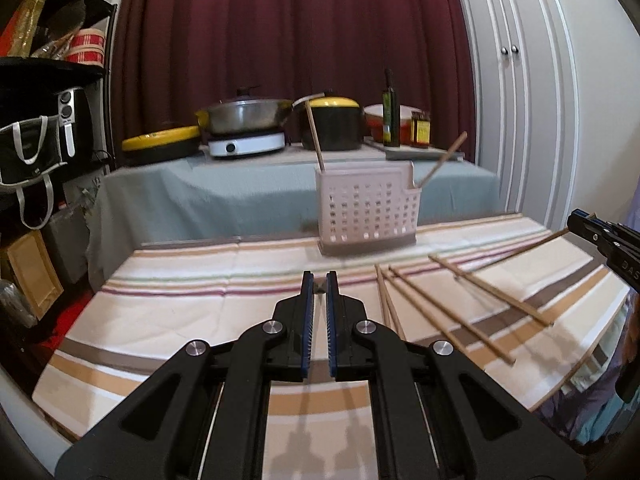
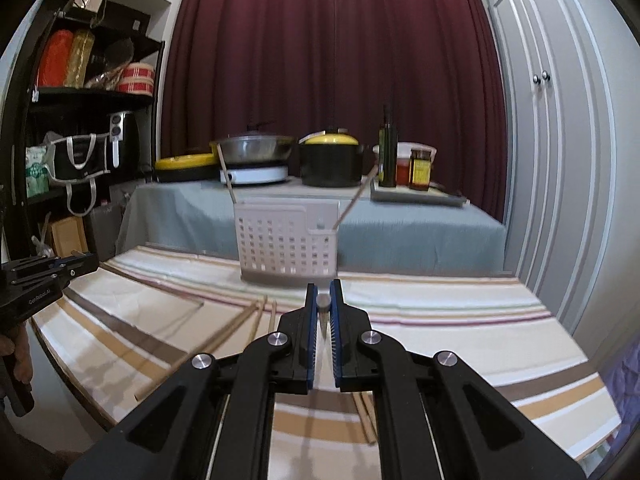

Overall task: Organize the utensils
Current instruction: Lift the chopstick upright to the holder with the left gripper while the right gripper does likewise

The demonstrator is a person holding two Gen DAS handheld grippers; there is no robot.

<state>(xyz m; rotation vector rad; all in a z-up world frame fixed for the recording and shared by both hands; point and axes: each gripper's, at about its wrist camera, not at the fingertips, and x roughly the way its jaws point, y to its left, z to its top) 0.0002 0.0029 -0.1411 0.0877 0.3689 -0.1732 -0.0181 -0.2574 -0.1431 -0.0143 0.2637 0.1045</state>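
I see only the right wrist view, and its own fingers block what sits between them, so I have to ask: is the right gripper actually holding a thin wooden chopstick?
Observer: Yes. The left wrist view shows the right gripper shut on one end of a thin wooden chopstick.
Operator: How does it hang?
Observer: It slants down, and its lower end reaches the beige striped cloth.
Operator: Anything near that end?
Observer: It lies against, or just over, another wooden chopstick that lies flat on the cloth. I cannot tell whether they touch.
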